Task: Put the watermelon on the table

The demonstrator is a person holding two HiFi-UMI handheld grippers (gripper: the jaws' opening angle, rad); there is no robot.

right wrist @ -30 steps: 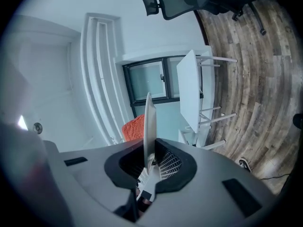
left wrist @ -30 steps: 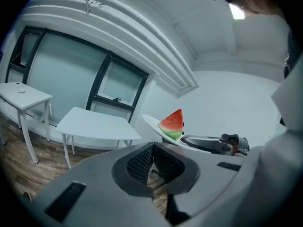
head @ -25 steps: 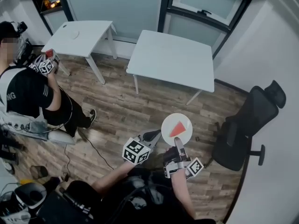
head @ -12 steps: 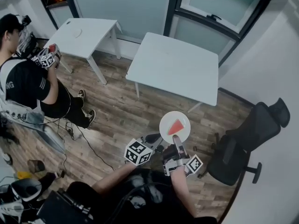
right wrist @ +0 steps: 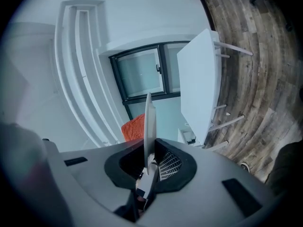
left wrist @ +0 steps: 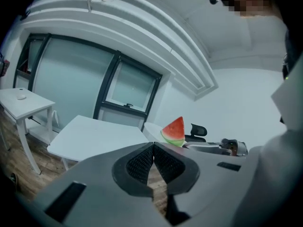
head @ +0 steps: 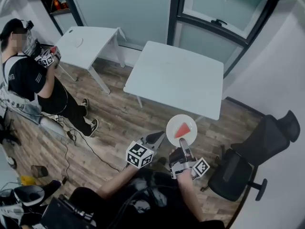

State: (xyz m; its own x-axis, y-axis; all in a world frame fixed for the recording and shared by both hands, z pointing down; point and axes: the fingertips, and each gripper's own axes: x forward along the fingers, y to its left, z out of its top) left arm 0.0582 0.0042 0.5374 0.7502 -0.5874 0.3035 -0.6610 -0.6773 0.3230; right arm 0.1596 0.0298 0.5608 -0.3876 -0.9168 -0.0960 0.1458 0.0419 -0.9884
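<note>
Fingers of our right gripper (head: pixel 182 150) pinch the plate (head: pixel 172 127) rim, flat, so the watermelon slice (head: pixel 181 130) at lower middle cannot slide off. Our left gripper (head: pixel 159 137) is closed, empty, below the bench (head: pixel 176 78).

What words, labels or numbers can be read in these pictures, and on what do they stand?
"NG": white letters on the black shirt of the person at the left edge; the rest of the word is hidden.
The marker cubes show only black-and-white square patterns, no words.
Nothing else is readable.
</note>
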